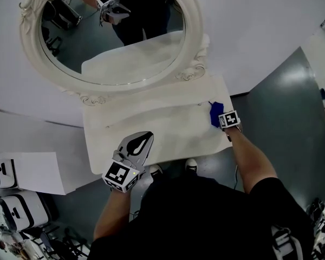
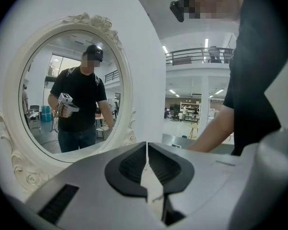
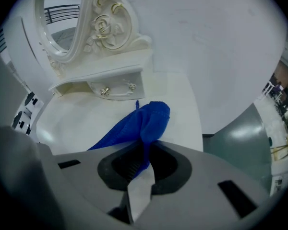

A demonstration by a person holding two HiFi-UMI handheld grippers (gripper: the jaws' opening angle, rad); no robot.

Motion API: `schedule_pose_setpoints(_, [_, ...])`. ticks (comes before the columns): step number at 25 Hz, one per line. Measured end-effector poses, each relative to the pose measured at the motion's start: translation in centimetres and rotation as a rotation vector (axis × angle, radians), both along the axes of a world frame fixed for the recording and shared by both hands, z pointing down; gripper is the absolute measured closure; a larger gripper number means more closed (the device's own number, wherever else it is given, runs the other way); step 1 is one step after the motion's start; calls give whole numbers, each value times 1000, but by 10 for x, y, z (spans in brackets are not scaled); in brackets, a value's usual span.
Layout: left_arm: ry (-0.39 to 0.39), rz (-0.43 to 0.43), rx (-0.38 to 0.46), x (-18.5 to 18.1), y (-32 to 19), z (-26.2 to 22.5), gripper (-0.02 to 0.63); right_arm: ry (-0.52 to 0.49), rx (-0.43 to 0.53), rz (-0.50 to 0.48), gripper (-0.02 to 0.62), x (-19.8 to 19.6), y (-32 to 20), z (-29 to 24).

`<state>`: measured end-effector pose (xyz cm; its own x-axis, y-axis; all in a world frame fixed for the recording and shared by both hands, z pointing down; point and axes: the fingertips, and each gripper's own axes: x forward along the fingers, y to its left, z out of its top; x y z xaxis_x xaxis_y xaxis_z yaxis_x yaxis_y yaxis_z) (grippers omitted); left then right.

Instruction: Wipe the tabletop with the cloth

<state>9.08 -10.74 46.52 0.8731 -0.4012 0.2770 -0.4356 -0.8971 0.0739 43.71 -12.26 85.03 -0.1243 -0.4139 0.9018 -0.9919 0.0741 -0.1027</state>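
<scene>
Blue cloth [image 1: 215, 114] lies bunched at the right edge of the white tabletop [image 1: 162, 124], about halfway between its front and back corners. The right gripper [image 1: 221, 118] has 1 end of it pinched: in the right gripper view the 2 dark jaws are closed tight on a fold of the cloth [image 3: 143, 124], and the rest spills forward and to the left from the right gripper [image 3: 143, 161], resting on the tabletop [image 3: 81, 121]. Beyond the cloth, along the back edge, runs a low raised shelf with a shallow drawer [image 3: 116, 87] bearing 2 small knobs, and the carved foot of the oval mirror [image 3: 105, 20] stands on it.

The left gripper [image 1: 145, 138] is near the front edge, left of the middle and well apart from the cloth; whether it touches the surface cannot be told. In the left gripper view its jaws stand together with only a hairline slit between them and nothing in it, and the left gripper [image 2: 147, 153] faces the mirror [image 2: 129, 87], whose glass reflects the person holding a gripper. The head view shows the mirror's ornate white frame [image 1: 28, 47] rising from the back edge against a white wall [image 1: 260, 31].
</scene>
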Motion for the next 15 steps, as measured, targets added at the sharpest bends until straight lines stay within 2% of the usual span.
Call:
schedule_pose_setpoints(5, [-5, -9, -1, -1, 3, -1, 592, 52, -29, 72, 558, 40, 15, 0])
schedule_pose_setpoints(15, [-3, -42, 2, -19, 5, -3, 592, 79, -41, 128, 560, 46, 13, -5])
